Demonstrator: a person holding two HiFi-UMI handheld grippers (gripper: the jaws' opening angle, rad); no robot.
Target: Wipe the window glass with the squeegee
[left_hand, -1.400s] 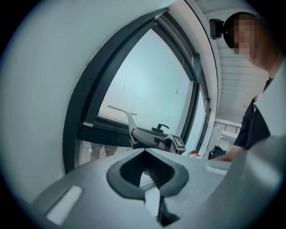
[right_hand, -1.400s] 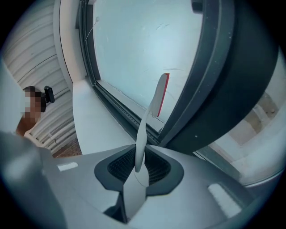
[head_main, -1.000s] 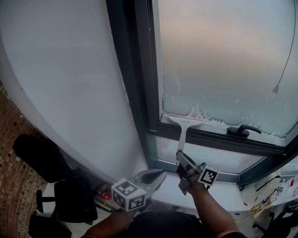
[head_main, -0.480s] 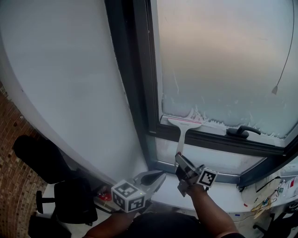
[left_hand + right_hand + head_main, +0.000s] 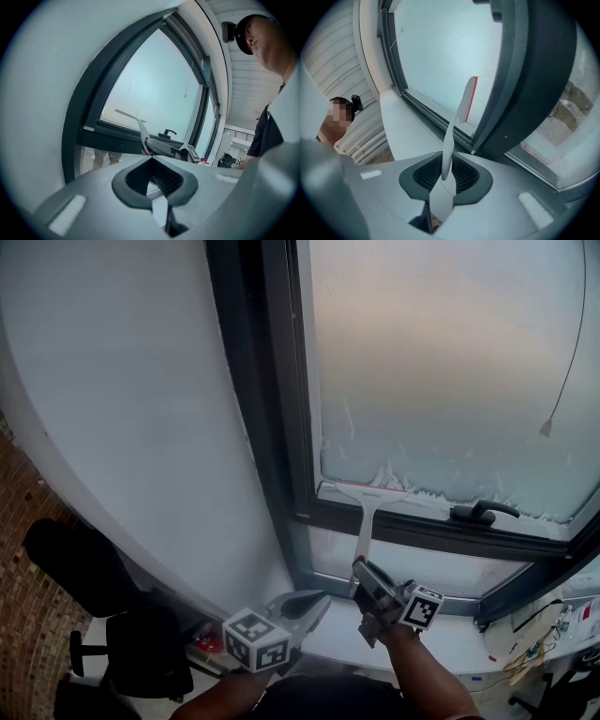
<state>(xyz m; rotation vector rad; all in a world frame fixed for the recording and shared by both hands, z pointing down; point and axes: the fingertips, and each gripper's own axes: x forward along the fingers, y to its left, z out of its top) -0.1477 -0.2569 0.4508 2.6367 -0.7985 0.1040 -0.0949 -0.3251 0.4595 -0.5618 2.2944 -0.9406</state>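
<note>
The white squeegee (image 5: pixel 366 521) stands upright against the window. Its blade (image 5: pixel 362 490) lies along the bottom edge of the frosted, soapy glass (image 5: pixel 441 362), just above the dark frame. My right gripper (image 5: pixel 364 570) is shut on the squeegee's lower handle. In the right gripper view the handle (image 5: pixel 449 140) rises from between the jaws (image 5: pixel 444 180) to the red-edged blade (image 5: pixel 470 97). My left gripper (image 5: pixel 317 599) hovers low to the left over the sill, shut and holding nothing. The left gripper view shows the squeegee (image 5: pixel 137 123) beyond its closed jaws (image 5: pixel 152 185).
A black window handle (image 5: pixel 483 512) sits on the frame right of the blade, and a blind cord (image 5: pixel 547 426) hangs in front of the glass. The white sill (image 5: pixel 450 643) carries cables (image 5: pixel 530 645) at the right. An office chair (image 5: pixel 131 652) stands lower left.
The squeegee blade has slid a little left along the bottom edge of the pane. The head view has shifted slightly. Both grippers keep their hold and position.
</note>
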